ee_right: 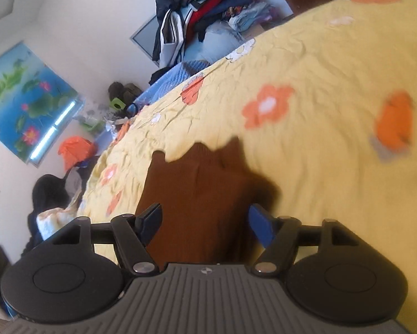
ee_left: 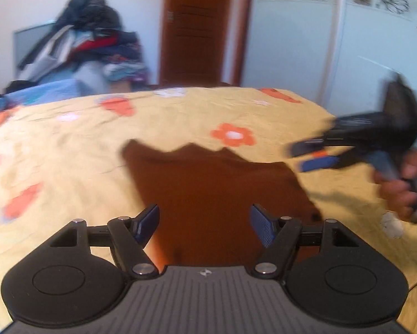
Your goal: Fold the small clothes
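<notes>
Black and close, the left claw (ee_left: 204,224) fills the bottom of the left view. Its two blue pads (ee_left: 148,222) stand apart with nothing pinched between them, so it is let go. Behind the gap lies the brown cloth (ee_left: 208,183), spread on the yellow bed (ee_left: 69,144) with orange flowers. The cloth sits near the bed's near edge, about in the middle. Its far edge is bumpy, not straight. Over by the bed's right edge, the right claw (ee_left: 311,156) hangs above the sheet, held by a hand (ee_left: 403,192). It is blurry, but its blue tips look parted and bare, just beside the cloth's right corner.

Next, the right view. Down low is the right claw (ee_right: 205,224) again, pads (ee_right: 260,226) wide and holding nothing. The brown cloth (ee_right: 197,194) lies right in front, flat on the bed (ee_right: 319,83), with a line running up its middle that may be a fold or a seam; I cannot tell which. A heap of other clothes (ee_right: 202,14) sits past the bed's far corner.

I think the job is only partly done. The cloth looks laid down and maybe folded once, but its edges are uneven. It may still need another fold and smoothing, and that heap may be waiting too.
</notes>
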Tool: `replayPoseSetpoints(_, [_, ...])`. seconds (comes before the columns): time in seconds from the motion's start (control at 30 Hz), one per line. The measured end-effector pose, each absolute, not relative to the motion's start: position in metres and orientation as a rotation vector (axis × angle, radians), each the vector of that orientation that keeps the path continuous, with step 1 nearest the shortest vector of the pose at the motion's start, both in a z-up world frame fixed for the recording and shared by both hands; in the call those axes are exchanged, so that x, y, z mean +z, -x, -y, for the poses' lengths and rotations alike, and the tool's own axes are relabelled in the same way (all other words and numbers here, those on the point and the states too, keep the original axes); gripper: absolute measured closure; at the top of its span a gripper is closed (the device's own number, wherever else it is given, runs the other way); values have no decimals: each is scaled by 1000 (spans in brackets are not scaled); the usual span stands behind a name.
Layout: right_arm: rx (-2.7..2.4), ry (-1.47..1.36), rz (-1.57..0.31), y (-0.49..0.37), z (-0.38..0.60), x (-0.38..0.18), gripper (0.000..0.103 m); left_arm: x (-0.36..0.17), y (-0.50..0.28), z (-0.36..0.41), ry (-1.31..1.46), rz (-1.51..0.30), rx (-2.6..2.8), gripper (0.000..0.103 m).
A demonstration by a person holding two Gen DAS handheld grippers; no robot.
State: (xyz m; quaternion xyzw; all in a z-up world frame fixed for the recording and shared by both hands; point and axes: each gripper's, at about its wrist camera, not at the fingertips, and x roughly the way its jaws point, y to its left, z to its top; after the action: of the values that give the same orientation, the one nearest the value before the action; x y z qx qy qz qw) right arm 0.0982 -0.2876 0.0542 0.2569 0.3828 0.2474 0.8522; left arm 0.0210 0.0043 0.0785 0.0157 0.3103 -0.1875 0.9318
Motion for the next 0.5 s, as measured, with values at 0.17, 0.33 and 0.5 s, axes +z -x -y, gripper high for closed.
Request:
replayPoseSetpoints(0.17, [431, -310, -921, -152, 244, 17, 90, 25, -57, 27, -95, -734, -367, 24])
replayPoseSetpoints(0.33, [410, -274, -864, -137, 255, 13, 85, 26, -59, 21, -53, -754, -373, 24])
replayPoseSetpoints(0.5, [371, -192, -657, -95, 239, 57, 60, 26, -57, 25, -58, -749, -362, 23])
